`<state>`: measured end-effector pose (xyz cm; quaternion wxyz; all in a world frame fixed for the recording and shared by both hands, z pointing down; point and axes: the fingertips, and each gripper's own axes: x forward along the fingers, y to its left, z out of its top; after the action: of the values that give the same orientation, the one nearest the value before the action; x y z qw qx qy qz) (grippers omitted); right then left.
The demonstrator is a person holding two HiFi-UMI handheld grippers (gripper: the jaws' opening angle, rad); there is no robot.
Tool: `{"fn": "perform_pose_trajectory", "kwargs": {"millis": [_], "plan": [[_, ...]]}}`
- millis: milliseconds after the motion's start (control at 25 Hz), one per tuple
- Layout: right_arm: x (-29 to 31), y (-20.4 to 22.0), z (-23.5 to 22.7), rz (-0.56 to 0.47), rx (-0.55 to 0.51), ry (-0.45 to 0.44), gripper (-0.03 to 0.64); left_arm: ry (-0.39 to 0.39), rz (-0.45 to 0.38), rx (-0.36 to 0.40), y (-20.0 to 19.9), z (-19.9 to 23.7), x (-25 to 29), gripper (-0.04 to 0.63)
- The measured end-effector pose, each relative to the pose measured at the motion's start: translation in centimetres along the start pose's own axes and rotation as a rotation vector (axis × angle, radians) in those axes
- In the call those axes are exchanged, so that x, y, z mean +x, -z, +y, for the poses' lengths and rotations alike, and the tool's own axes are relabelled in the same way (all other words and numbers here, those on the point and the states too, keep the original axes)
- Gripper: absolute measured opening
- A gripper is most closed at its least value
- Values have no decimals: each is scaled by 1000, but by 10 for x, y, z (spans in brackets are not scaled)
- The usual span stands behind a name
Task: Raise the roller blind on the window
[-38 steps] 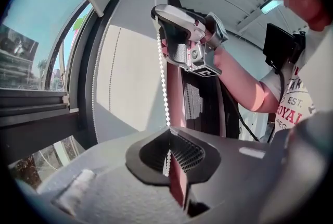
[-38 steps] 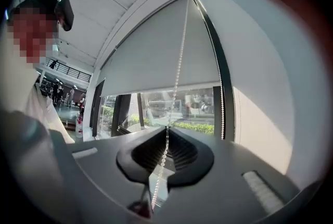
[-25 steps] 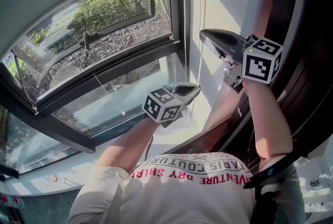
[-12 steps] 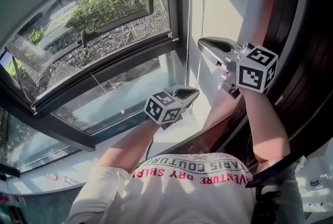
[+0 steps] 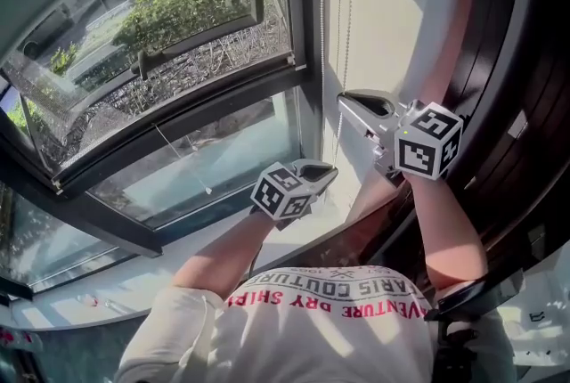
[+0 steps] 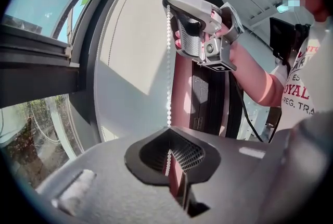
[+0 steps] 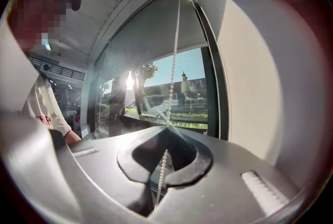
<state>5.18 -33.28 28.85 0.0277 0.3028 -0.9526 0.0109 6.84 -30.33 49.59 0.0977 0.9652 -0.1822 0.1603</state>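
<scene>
Both claws gripping the bead chain, blind only partly raised

The left claw [image 5: 322, 169] and, above it, the right claw [image 5: 349, 101] are each pinched shut on the bead chain [image 5: 348, 16] hanging at the right edge of the window [image 5: 178, 118]. The roller blind [image 7: 156, 35] covers the upper glass, so more pulling looks to be needed. The tilted sash [image 5: 214, 69] sits clear of the chain, and a dark wooden panel [image 5: 517, 61] crowds the right arm.

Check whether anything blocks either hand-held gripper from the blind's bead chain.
Nothing visible does: the left hand-held gripper and the right hand-held gripper are each shut on the bead chain, right above left.
</scene>
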Motion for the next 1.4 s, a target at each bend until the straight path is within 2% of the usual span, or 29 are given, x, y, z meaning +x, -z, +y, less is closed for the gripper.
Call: {"fn": "perform_pose_trajectory", "kwargs": {"millis": [400, 640, 720, 840, 960, 1120, 1200, 1400], "plan": [[9, 66, 8, 111, 14, 0, 6, -11, 119, -55, 65, 4, 11, 8], [18, 124, 23, 221, 34, -18, 6, 3, 218, -108, 127, 0, 15, 8], [21, 139, 26, 243, 55, -27, 6, -7, 227, -124, 143, -1, 15, 8], [22, 148, 29, 248, 73, -29, 6, -16, 205, -146, 151, -2, 14, 9], [23, 147, 29, 246, 62, -21, 6, -6, 179, -137, 150, -3, 13, 9], [23, 147, 27, 244, 64, -11, 6, 17, 150, -224, 145, -1, 11, 14], [22, 147, 25, 243, 70, -5, 6, 11, 124, -223, 135, 1, 8, 74], [13, 148, 21, 234, 81, 14, 6, 16, -13, -193, 74, 3, -11, 98]]}}
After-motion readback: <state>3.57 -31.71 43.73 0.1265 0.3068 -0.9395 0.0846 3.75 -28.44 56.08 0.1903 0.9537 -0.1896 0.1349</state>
